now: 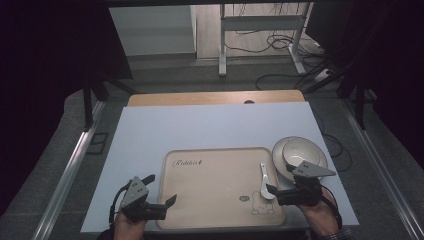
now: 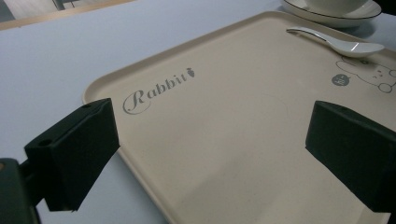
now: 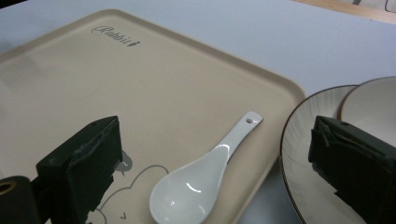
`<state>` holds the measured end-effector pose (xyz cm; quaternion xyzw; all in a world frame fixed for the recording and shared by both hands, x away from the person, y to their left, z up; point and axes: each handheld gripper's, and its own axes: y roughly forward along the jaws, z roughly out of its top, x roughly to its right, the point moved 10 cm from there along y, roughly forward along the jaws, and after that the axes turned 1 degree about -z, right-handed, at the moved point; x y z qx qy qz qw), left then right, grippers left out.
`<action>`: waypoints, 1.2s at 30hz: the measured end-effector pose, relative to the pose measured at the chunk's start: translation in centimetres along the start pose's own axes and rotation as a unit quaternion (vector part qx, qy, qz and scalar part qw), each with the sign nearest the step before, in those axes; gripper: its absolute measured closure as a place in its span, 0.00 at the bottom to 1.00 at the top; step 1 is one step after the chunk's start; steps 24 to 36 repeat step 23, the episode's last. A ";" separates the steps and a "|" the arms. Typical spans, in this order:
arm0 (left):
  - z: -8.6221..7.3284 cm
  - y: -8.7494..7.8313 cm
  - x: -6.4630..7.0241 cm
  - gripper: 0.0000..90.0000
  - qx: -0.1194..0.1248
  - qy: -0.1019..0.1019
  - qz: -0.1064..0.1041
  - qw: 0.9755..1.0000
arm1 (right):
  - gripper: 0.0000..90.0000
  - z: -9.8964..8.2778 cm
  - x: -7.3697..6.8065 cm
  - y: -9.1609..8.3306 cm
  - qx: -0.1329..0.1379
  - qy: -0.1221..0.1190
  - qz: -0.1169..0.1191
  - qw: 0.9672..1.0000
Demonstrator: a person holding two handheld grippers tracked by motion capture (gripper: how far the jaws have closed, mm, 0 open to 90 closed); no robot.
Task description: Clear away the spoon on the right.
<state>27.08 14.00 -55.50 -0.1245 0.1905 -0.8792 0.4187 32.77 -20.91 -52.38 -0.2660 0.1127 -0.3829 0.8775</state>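
Observation:
A beige tray (image 1: 210, 185) printed with "Rabbit" and a bunny drawing lies at the near middle of the white table (image 1: 200, 125). A white ceramic spoon (image 1: 265, 181) rests on the tray's right side, bowl end towards me. Just right of the tray a white bowl (image 1: 295, 150) sits on a dark-rimmed plate (image 1: 281, 170). My left gripper (image 1: 161, 190) hovers open over the tray's near left corner (image 2: 224, 116), holding nothing. My right gripper (image 1: 280, 182) is open above the spoon (image 3: 201, 182), one jaw over the tray (image 3: 140, 93) and the other over the plate (image 3: 303, 149).
A wooden tabletop strip (image 1: 215, 97) shows behind the white table. Beyond it on the floor stand a metal desk frame (image 1: 222, 40) and loose cables (image 1: 280, 42). Dark curtains hang on both sides. The far half of the white table is bare.

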 end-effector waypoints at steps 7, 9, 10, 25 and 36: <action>0.0 0.0 0.0 0.03 0.000 0.000 0.001 1.000 | 0.03 -0.9 0.5 -1.0 0.009 0.008 -0.013 1.000; 0.0 0.0 0.0 0.03 0.000 0.000 0.001 1.000 | 0.03 -1.3 0.6 -1.2 0.009 0.008 -0.017 1.000; 0.0 0.0 0.0 0.03 0.001 -0.001 0.001 1.000 | 0.03 -1.5 0.7 -1.2 0.008 0.008 -0.020 1.000; 0.0 0.0 -0.1 0.03 0.001 0.001 0.003 1.000 | 0.01 -4.0 1.6 -1.0 -0.025 0.003 -0.048 0.999; 0.0 0.0 -0.1 0.03 0.001 0.001 0.003 1.000 | 0.01 -4.0 1.6 -1.0 -0.025 0.003 -0.048 0.999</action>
